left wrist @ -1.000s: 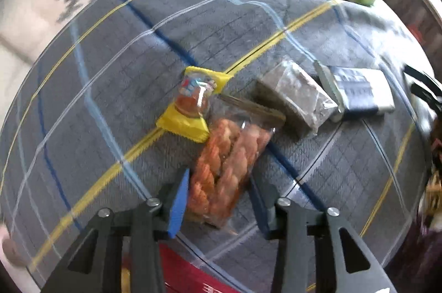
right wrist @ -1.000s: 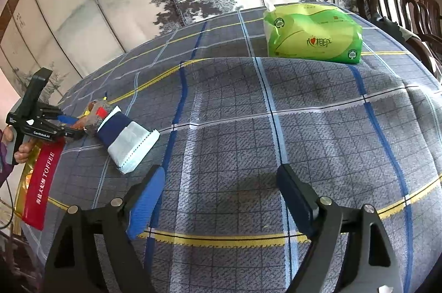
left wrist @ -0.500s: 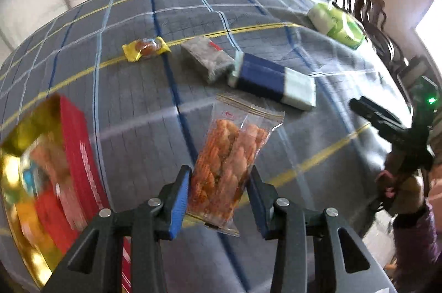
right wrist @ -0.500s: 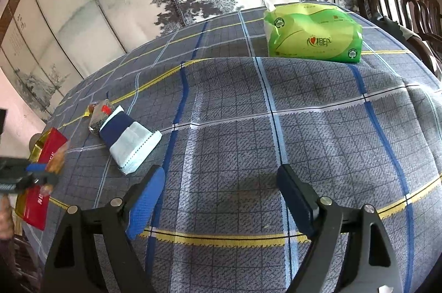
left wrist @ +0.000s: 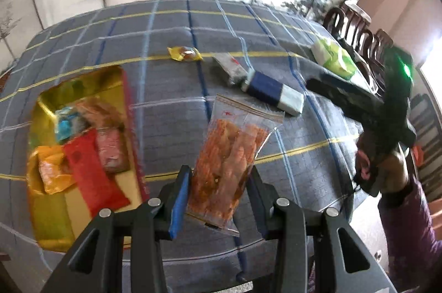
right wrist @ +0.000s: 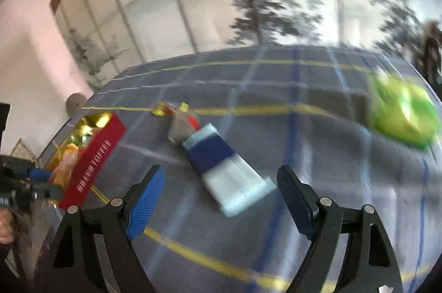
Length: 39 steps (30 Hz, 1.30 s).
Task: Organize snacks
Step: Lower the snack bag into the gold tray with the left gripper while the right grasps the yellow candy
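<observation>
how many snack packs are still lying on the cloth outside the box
3: a yellow-wrapped candy farthest back, a grey foil packet beside it, and a blue-and-white pack touching that packet. The clear bag of orange twists is off the cloth, in the left gripper.

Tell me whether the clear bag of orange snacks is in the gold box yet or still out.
Out. The left gripper holds the clear snack bag above the plaid tablecloth, beside the gold box, not inside it.

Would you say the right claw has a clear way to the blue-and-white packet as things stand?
Probably yes: the right claw is open, the blue-and-white packet lies just ahead between its fingers, nothing between them.
</observation>
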### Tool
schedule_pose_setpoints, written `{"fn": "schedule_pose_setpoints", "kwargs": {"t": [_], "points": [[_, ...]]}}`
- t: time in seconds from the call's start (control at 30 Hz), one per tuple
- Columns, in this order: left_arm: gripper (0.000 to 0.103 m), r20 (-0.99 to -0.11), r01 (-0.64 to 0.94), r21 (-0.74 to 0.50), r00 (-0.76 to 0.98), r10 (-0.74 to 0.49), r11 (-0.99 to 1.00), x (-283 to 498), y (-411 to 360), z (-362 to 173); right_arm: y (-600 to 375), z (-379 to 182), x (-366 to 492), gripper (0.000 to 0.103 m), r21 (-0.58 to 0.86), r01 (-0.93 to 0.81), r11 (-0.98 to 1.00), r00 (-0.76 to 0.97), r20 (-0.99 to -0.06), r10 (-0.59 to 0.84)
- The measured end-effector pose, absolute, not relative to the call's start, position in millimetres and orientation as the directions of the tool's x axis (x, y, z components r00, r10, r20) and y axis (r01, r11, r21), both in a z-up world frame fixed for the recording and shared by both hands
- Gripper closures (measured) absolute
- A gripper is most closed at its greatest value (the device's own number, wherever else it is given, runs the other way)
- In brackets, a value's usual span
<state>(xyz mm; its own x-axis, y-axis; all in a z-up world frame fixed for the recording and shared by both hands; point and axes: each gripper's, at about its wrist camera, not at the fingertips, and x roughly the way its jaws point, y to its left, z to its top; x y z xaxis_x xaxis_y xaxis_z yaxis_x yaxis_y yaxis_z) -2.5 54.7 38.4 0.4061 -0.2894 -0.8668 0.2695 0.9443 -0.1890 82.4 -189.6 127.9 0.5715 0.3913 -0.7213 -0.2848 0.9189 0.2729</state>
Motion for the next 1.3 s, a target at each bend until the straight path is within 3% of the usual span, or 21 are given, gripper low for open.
{"fn": "schedule_pose_setpoints", "kwargs": {"t": [0.17, 0.3, 0.57, 0.8, 0.83, 0.9, 0.93, 1.07, 1.13, 1.3], "points": [[0.062, -0.85, 0.251, -0.175, 0.448, -0.275, 0.952, -9, 75, 54, -121, 129, 138, 0.023, 0.226, -0.487, 0.844, 0.48, -0.738, 0.474], [0.062, -0.841, 0.227, -0.182, 0.468, -0.271, 0.957, -13, 94, 61, -73, 112, 179, 0.032, 0.169, -0.634, 0.754, 0.366, -0.794, 0.485], [0.062, -0.828, 0.155, -0.199, 0.502, -0.25, 0.968, -16, 133, 65, -24, 79, 224, 0.035, 0.042, -0.779, 0.626, 0.264, -0.883, 0.388], [0.062, -0.843, 0.102, -0.226, 0.478, -0.247, 0.969, -4, 153, 51, -8, 55, 244, 0.042, 0.045, -0.817, 0.574, 0.183, -0.925, 0.334], [0.062, -0.844, 0.096, -0.229, 0.476, -0.246, 0.969, -4, 154, 50, -5, 50, 246, 0.047, 0.034, -0.817, 0.575, 0.179, -0.934, 0.308], [0.062, -0.848, 0.091, -0.227, 0.471, -0.243, 0.97, -4, 156, 48, -2, 43, 248, 0.073, 0.05, -0.805, 0.591, 0.161, -0.941, 0.299], [0.062, -0.85, 0.087, -0.223, 0.47, -0.237, 0.971, -5, 156, 47, -2, 45, 249, 0.078, 0.089, -0.794, 0.601, 0.135, -0.939, 0.317], [0.062, -0.848, 0.064, -0.211, 0.483, -0.216, 0.975, -12, 164, 50, -5, 60, 227, 0.081, 0.039, -0.768, 0.64, 0.211, -0.928, 0.309], [0.062, -0.848, 0.05, -0.206, 0.489, -0.204, 0.977, -17, 169, 51, -25, 86, 198, 0.081, 0.101, -0.737, 0.669, 0.249, -0.879, 0.406], [0.062, -0.854, 0.009, -0.18, 0.495, -0.16, 0.984, -30, 183, 49, -99, 128, 104, 0.081, 0.177, -0.576, 0.798, 0.413, -0.779, 0.472]]}}
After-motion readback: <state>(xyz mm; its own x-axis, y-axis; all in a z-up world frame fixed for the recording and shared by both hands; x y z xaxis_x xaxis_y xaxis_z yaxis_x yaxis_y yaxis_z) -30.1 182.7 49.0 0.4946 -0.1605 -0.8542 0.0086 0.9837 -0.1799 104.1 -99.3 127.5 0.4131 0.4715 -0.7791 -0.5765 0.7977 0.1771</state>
